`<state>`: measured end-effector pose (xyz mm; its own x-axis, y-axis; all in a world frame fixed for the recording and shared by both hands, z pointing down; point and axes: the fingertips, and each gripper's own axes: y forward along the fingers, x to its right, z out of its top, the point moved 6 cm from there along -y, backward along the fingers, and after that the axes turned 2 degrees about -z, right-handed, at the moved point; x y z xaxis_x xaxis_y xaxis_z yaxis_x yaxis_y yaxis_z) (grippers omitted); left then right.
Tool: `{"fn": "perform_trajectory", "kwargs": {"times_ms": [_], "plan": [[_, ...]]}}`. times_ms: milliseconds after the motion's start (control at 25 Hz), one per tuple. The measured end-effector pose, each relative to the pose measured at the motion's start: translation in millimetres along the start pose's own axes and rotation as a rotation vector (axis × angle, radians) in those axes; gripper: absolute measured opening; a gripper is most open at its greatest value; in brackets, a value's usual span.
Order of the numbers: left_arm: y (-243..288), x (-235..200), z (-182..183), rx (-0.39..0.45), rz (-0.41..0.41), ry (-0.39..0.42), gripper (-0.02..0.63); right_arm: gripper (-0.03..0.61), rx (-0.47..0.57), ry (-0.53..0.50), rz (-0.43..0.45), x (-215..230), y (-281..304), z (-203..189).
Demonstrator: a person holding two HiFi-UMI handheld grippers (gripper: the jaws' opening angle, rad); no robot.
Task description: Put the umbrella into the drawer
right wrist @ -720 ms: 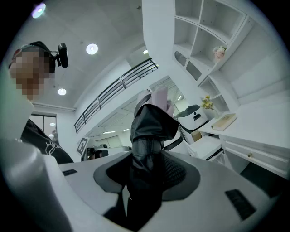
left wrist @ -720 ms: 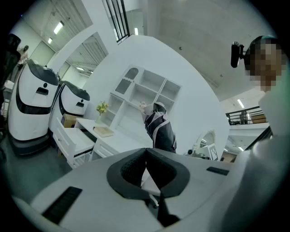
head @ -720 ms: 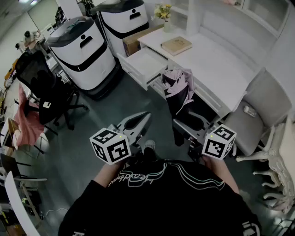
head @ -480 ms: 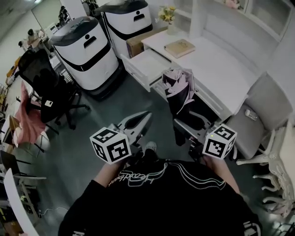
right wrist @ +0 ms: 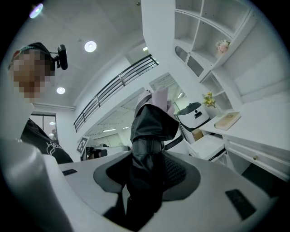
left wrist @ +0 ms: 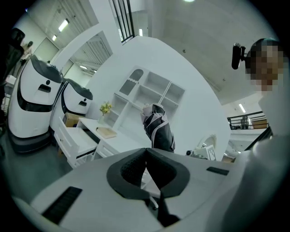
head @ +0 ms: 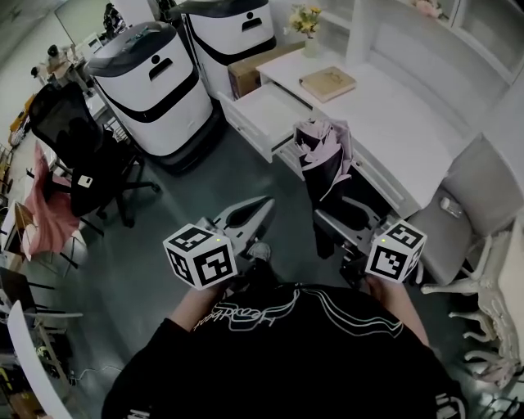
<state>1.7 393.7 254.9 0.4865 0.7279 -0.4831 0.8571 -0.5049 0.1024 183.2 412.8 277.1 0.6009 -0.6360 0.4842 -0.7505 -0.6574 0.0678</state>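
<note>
A folded black and pink umbrella [head: 326, 168] stands upright in my right gripper [head: 340, 223], whose jaws are shut on its lower black part [right wrist: 144, 161]. The pink top of the umbrella [left wrist: 156, 127] points up. My left gripper [head: 246, 214] is shut and empty, held level to the left of the umbrella with its black pads [left wrist: 131, 165] touching. An open white drawer [head: 260, 112] juts out from the left end of the white desk [head: 393, 114], ahead of both grippers. The drawer [right wrist: 209, 146] looks empty.
A book [head: 327, 83] and a vase of flowers [head: 308, 18] rest on the desk. A cardboard box [head: 258, 68] sits beside it. Two white and black robot bases [head: 155, 82] stand at left, with a black office chair [head: 78, 147]. A grey chair [head: 471, 204] stands at right.
Both grippers and the umbrella have drifted slightly right and toward the desk. The grip on the umbrella is unchanged.
</note>
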Motion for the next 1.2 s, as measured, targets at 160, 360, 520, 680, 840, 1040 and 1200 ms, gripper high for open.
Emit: {"fn": "perform_trajectory", "kwargs": {"times_ms": [160, 360, 520, 680, 840, 1040, 1200], "plan": [[14, -51, 22, -0.020, -0.010, -0.024, 0.020, 0.199, -0.016, 0.043, -0.022, 26, 46, 6], [42, -127, 65, -0.053, -0.013, -0.075, 0.020, 0.199, -0.044, 0.091, -0.056, 64, 114, 32], [70, -186, 89, -0.095, -0.028, -0.113, 0.020, 0.199, -0.060, 0.141, -0.086, 100, 163, 46], [95, -253, 113, -0.134, -0.039, -0.117, 0.020, 0.199, -0.069, 0.182, -0.111, 144, 219, 56], [108, -327, 137, -0.176, -0.007, -0.148, 0.020, 0.199, -0.105, 0.218, -0.165, 183, 273, 63], [128, -399, 157, -0.212, -0.022, -0.190, 0.020, 0.199, -0.141, 0.218, -0.224, 227, 333, 76], [146, -445, 173, -0.216, -0.028, -0.212, 0.020, 0.199, -0.164, 0.223, -0.270, 264, 370, 90]]}}
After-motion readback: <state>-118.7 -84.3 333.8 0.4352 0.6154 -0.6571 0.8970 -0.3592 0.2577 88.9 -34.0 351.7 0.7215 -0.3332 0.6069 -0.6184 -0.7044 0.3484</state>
